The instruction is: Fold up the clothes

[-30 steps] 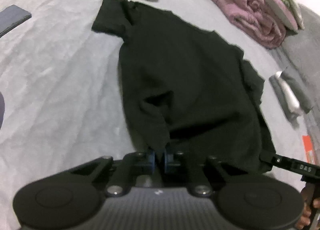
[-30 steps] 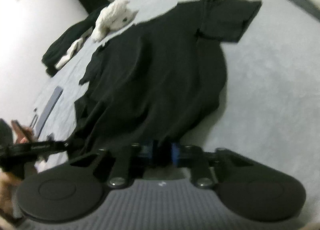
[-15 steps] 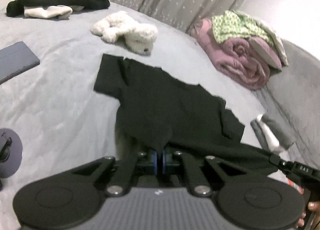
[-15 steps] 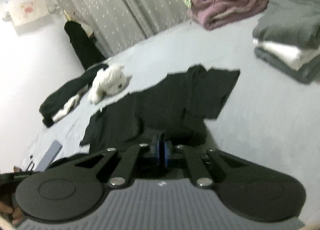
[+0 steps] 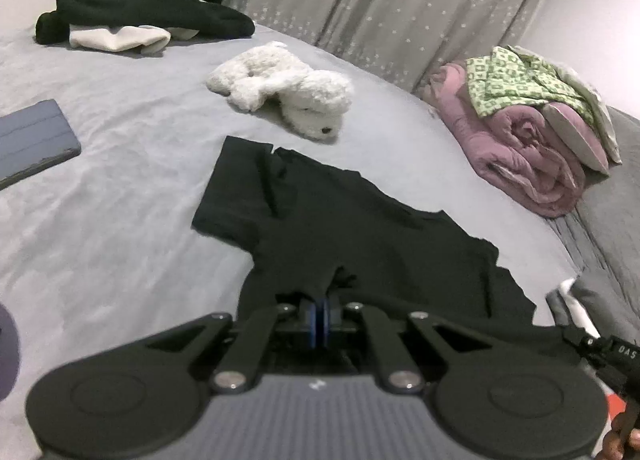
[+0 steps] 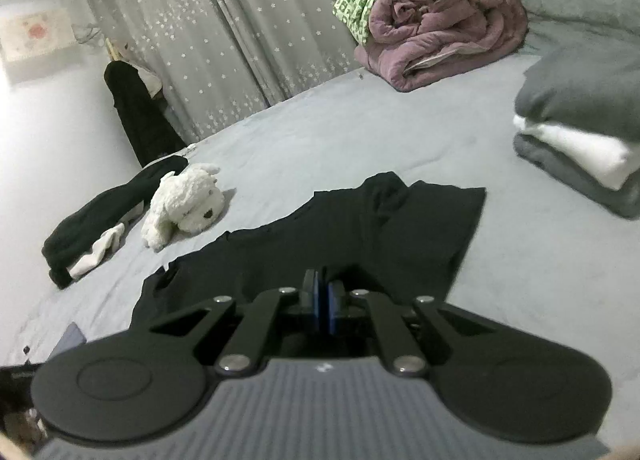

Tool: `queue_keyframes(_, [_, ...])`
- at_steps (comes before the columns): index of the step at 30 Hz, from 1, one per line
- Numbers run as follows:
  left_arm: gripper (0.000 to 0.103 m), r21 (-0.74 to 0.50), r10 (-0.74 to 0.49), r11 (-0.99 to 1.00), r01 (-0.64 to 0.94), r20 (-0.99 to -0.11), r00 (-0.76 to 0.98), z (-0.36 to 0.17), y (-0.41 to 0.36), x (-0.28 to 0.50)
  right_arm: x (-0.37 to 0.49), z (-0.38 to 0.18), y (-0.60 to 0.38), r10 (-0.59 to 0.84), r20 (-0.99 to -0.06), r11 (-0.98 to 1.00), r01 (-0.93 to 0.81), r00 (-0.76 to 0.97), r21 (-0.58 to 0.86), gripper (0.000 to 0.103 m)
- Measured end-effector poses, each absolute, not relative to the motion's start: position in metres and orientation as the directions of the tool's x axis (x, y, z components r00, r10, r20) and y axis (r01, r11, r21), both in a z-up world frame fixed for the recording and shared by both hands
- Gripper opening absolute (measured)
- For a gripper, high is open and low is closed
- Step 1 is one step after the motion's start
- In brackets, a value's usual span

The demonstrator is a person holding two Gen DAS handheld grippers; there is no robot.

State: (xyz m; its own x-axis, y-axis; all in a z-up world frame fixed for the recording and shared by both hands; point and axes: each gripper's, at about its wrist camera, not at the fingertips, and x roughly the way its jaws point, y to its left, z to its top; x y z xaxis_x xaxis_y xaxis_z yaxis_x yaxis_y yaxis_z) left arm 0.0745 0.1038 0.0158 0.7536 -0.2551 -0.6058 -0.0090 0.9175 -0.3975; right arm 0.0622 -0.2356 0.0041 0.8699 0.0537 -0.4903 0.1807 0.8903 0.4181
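Two tongs, the left gripper (image 5: 320,314) and the right gripper (image 6: 322,300), are each pinched tight on the near hem of the black T-shirt (image 5: 352,236). Compared with a second ago the hem is lifted and carried toward the sleeves, which lie on the grey bed (image 5: 120,187). The bottom-to-top fold looks half done.

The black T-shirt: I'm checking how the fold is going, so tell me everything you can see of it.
The black T-shirt is plain, soft, matte cloth, lying on the grey bedsheet. Its sleeves and collar end lie flat at the far side, near the white plush toy. The near edge is gathered, pinched in the shut left gripper and right gripper.
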Motion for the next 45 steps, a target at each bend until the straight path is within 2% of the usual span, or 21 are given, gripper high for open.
queue_keyframes(6, [0.004, -0.372, -0.231, 0.928, -0.021, -0.620, 0.749, -0.006, 0.103, 0.094, 0.082, -0.024, -0.243, 0.082, -0.541, 0.872, 0.203, 0.837, 0.446, 0.015])
queue_keyframes(9, [0.020, -0.365, -0.238, 0.931, -0.018, -0.641, 0.730, -0.009, 0.102, 0.097, 0.084, -0.028, -0.246, 0.100, -0.572, 0.864, 0.214, 0.814, 0.456, 0.017])
queue_keyframes(10, [0.032, -0.366, -0.245, 0.931, -0.010, -0.643, 0.725, -0.008, 0.101, 0.096, 0.083, -0.027, -0.247, 0.107, -0.574, 0.864, 0.210, 0.811, 0.458, 0.019])
queue_keyframes(11, [0.043, -0.366, -0.252, 0.930, -0.003, -0.646, 0.721, -0.007, 0.101, 0.095, 0.082, -0.026, -0.246, 0.113, -0.574, 0.865, 0.204, 0.811, 0.458, 0.030])
queue_keyframes(12, [0.046, -0.363, -0.258, 0.932, 0.008, -0.645, 0.719, -0.005, 0.100, 0.092, 0.080, -0.024, -0.245, 0.118, -0.571, 0.867, 0.196, 0.813, 0.459, 0.045])
queue_keyframes(13, [0.049, -0.357, -0.264, 0.934, 0.022, -0.647, 0.715, -0.003, 0.099, 0.088, 0.077, -0.022, -0.245, 0.123, -0.565, 0.868, 0.188, 0.816, 0.460, 0.048])
queue_keyframes(19, [0.053, -0.270, -0.257, 0.959, 0.086, -0.702, 0.665, 0.000, 0.095, 0.062, 0.062, -0.015, -0.233, 0.143, -0.583, 0.906, 0.131, 0.800, 0.403, 0.049])
queue_keyframes(24, [0.053, -0.314, -0.314, 0.943, 0.112, -0.727, 0.610, -0.004, 0.097, 0.049, 0.050, -0.017, -0.225, 0.134, -0.617, 0.927, 0.123, 0.776, 0.355, 0.049])
queue_keyframes(28, [0.052, -0.318, -0.325, 0.941, 0.121, -0.736, 0.594, -0.009, 0.090, 0.045, 0.044, -0.020, -0.225, 0.112, -0.644, 0.934, 0.141, 0.757, 0.328, 0.049])
queue_keyframes(31, [0.046, -0.291, -0.310, 0.948, 0.128, -0.758, 0.574, -0.015, 0.083, 0.046, 0.044, -0.023, -0.228, 0.081, -0.658, 0.941, 0.160, 0.749, 0.297, 0.049])
queue_keyframes(32, [0.036, -0.285, -0.308, 0.950, 0.131, -0.767, 0.563, -0.017, 0.081, 0.047, 0.045, -0.024, -0.230, 0.076, -0.659, 0.940, 0.166, 0.748, 0.297, 0.049])
queue_keyframes(33, [0.032, -0.278, -0.305, 0.951, 0.134, -0.775, 0.553, -0.019, 0.079, 0.048, 0.046, -0.026, -0.232, 0.074, -0.661, 0.938, 0.173, 0.746, 0.300, 0.049])
queue_keyframes(35, [0.007, -0.264, -0.289, 0.956, 0.127, -0.788, 0.544, -0.023, 0.079, 0.049, 0.048, -0.029, -0.236, 0.075, -0.667, 0.933, 0.184, 0.741, 0.310, 0.049])
queue_keyframes(36, [0.003, -0.255, -0.278, 0.960, 0.120, -0.792, 0.543, -0.024, 0.081, 0.049, 0.049, -0.030, -0.237, 0.081, -0.671, 0.930, 0.186, 0.737, 0.317, 0.049])
queue_keyframes(45, [0.003, -0.193, -0.107, 0.980, -0.058, -0.741, 0.663, -0.004, 0.127, 0.047, 0.062, -0.042, -0.233, 0.152, -0.708, 0.900, 0.199, 0.689, 0.387, 0.049])
